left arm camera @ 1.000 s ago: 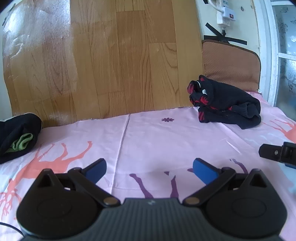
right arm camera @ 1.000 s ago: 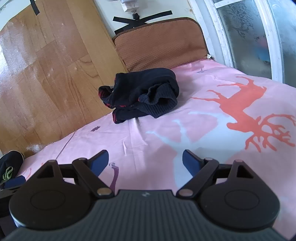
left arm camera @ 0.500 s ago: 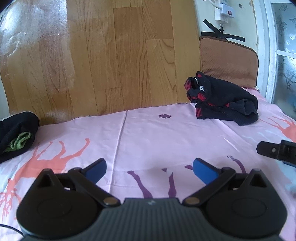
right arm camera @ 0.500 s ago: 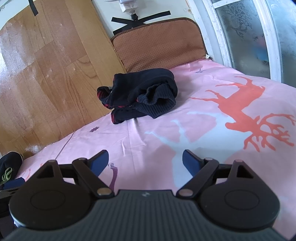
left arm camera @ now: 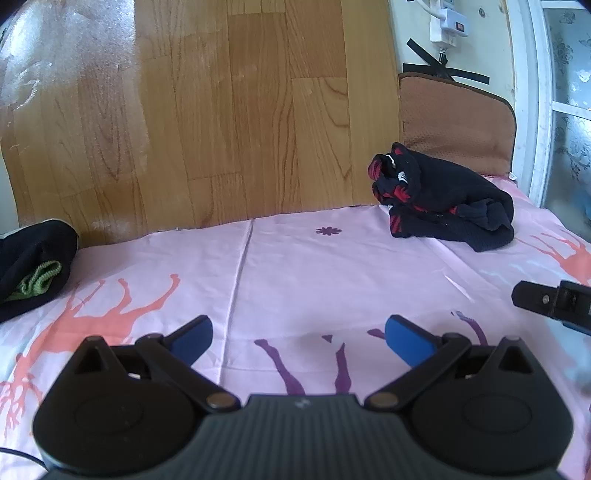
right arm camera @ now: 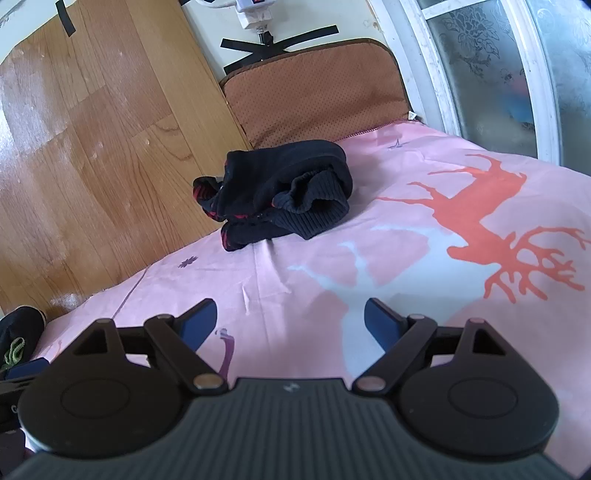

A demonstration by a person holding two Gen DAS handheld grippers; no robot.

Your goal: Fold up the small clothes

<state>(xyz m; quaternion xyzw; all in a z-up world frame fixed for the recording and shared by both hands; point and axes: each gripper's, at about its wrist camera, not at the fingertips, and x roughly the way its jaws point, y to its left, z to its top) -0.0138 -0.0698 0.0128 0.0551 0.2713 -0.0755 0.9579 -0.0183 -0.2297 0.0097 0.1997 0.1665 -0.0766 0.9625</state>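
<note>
A dark navy garment with red trim (left arm camera: 443,199) lies bunched at the far right of the pink sheet (left arm camera: 295,269), against the brown cushion; it also shows in the right wrist view (right arm camera: 284,192). A second dark garment with a green cord (left arm camera: 33,269) lies at the far left, and also shows in the right wrist view (right arm camera: 18,336). My left gripper (left arm camera: 297,338) is open and empty above the sheet's near middle. My right gripper (right arm camera: 290,319) is open and empty, well short of the navy garment. The right gripper's finger shows at the left wrist view's right edge (left arm camera: 550,301).
A wood-pattern panel (left arm camera: 203,110) backs the bed. A brown cushion (right arm camera: 314,85) stands in the far corner below a wall socket (left arm camera: 448,20). A window with a white frame (right arm camera: 461,66) runs along the right side.
Both grippers have drifted slightly; in the left wrist view the sheet and garments sit a little lower than half a second ago. Both stay open. The garments have not moved.
</note>
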